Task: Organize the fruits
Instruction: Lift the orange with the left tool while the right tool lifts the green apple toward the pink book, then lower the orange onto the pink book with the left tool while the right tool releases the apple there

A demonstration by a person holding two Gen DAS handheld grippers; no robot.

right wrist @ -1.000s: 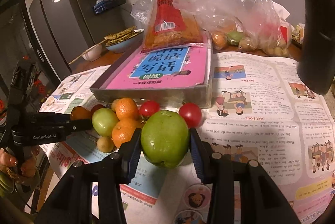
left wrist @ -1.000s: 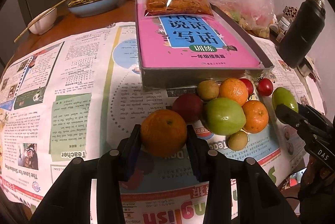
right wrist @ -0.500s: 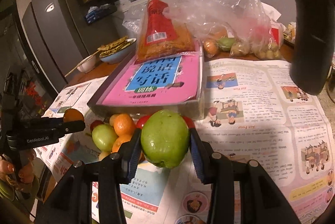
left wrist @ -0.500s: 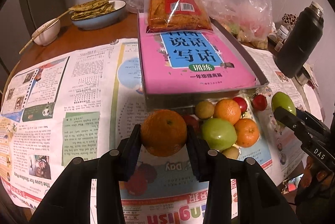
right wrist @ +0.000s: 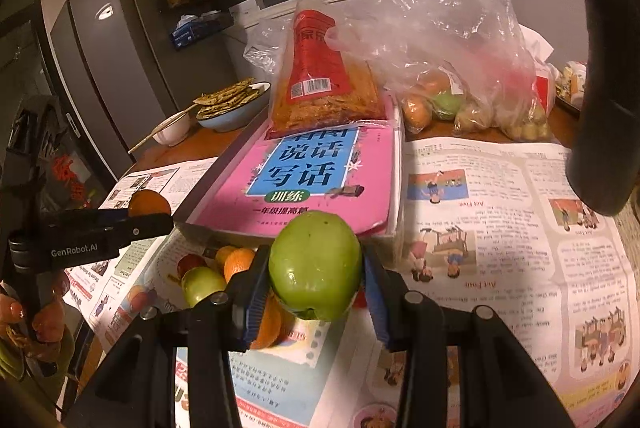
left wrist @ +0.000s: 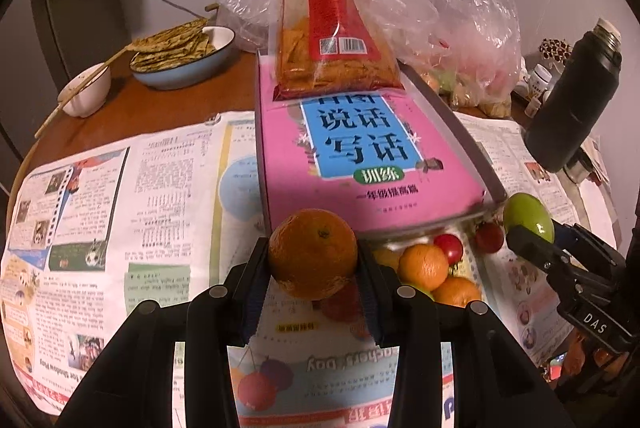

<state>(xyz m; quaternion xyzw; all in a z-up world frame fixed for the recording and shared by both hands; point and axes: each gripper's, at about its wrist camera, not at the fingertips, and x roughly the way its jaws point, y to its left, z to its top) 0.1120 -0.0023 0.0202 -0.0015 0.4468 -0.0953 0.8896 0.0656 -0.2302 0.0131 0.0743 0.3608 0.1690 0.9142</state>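
My left gripper (left wrist: 313,268) is shut on an orange (left wrist: 313,252) and holds it above the newspaper, in front of the pink book (left wrist: 360,155). My right gripper (right wrist: 316,278) is shut on a green apple (right wrist: 315,264), also lifted; the apple shows at the right in the left wrist view (left wrist: 528,216). Below them a pile of fruit lies on the newspaper: oranges (left wrist: 423,266), red fruits (left wrist: 449,243) and a second green apple (right wrist: 202,284). The orange held by the left gripper shows at the left in the right wrist view (right wrist: 148,203).
The pink book lies in a grey tray (left wrist: 460,131) with a red snack bag (left wrist: 332,39) on it. Plastic bags of produce (right wrist: 452,75) stand behind. A black flask (left wrist: 572,107) is at the right. A blue bowl (left wrist: 184,63) and a white bowl (left wrist: 86,95) sit at the far left.
Both grippers have risen from the fruit pile, the left with the orange and the right with the green apple. The pile now lies lower and partly hidden behind the fingers.
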